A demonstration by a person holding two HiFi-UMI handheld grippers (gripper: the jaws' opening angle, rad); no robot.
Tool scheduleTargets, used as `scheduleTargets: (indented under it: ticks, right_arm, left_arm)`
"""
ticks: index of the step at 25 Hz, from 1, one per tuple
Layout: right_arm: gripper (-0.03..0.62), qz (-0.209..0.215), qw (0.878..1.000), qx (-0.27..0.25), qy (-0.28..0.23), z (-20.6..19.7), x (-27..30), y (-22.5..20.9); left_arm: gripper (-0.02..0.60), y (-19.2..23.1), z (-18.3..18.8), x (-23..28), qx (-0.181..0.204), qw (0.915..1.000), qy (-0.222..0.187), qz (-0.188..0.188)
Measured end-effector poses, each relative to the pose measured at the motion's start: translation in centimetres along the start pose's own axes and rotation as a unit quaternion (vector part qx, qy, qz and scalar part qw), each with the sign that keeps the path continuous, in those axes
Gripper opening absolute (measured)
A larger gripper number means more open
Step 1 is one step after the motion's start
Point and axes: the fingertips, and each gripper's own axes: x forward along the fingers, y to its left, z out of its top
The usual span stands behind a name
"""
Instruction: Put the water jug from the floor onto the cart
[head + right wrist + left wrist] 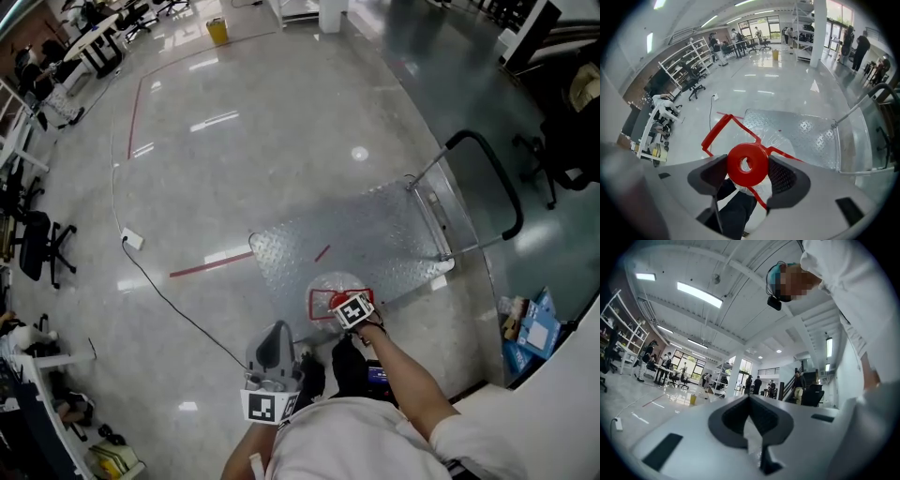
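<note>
The water jug (336, 284) is clear plastic with a red cap and a red carrying frame. It hangs at the near edge of the cart's metal deck (375, 234). My right gripper (354, 311) is shut on its red cap (747, 164), and the clear jug body (777, 137) shows beyond the jaws, in front of the cart deck (806, 133). My left gripper (274, 336) is held close to the person's body. It points up toward the ceiling, with its jaws (750, 416) together and nothing between them.
The cart's black push handle (497, 183) rises at the far right end. A power strip (132, 239) and its cable lie on the floor to the left. Red tape (211, 264) marks the floor. Office chairs (42, 246) stand at the left, boxes (534, 323) at the right.
</note>
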Motion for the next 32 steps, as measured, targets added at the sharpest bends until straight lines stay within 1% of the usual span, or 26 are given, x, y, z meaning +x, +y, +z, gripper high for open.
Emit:
scheduleTargets:
  ticks: [4,7,9,11,14,18,21,24,28,32]
  right_arm:
    - [0.281,0.007,1.000,-0.007,0.006,0.6,1.3,-0.7]
    - [0.281,0.014,1.000,-0.004,0.016,0.5,2.0,-1.2]
    - [0.281,0.013,1.000,-0.008,0.008,0.9,2.1,-1.5]
    - [0.281,0.017,1.000,-0.010,0.004,1.4,2.3,-1.5]
    - [0.281,0.023,1.000,-0.005,0.012,1.4,2.3,-1.4]
    - [0.281,0.017,1.000,-0.024,0.005,1.1,2.6,-1.7]
    - [0.281,0.013,1.000,-0.026,-0.002,1.0,2.6,-1.8]
    - [0.282,0.008,1.000,-0.024,-0.003,1.2,2.2,-1.6]
    - [0.281,0.013,1.000,-0.014,0.003,0.9,1.8,-1.5]
    - [0.281,0.009,1.000,-0.006,-0.004,0.8,0.5,-1.4]
  left_arm:
    - [0.003,0.7,-0.7,0.7,-0.002,0.9998,0.014,0.015]
    - [0.003,0.9,-0.9,1.4,-0.001,0.9997,0.013,0.022]
    - [0.003,1.1,-1.0,1.6,0.001,0.9996,0.014,0.024]
    - [0.003,1.3,-1.0,1.7,0.002,0.9996,0.015,0.024]
    - [0.003,1.3,-1.3,2.1,0.001,0.9996,0.015,0.024]
    - [0.003,1.0,-1.8,2.4,-0.003,0.9996,0.016,0.025]
    - [0.003,0.8,-1.5,2.6,-0.003,0.9997,0.014,0.021]
    - [0.003,0.7,-1.4,2.4,-0.001,0.9997,0.013,0.019]
    - [0.003,0.5,-1.2,1.9,0.000,0.9998,0.010,0.017]
    - [0.003,0.5,-1.1,1.8,-0.003,0.9999,0.007,0.014]
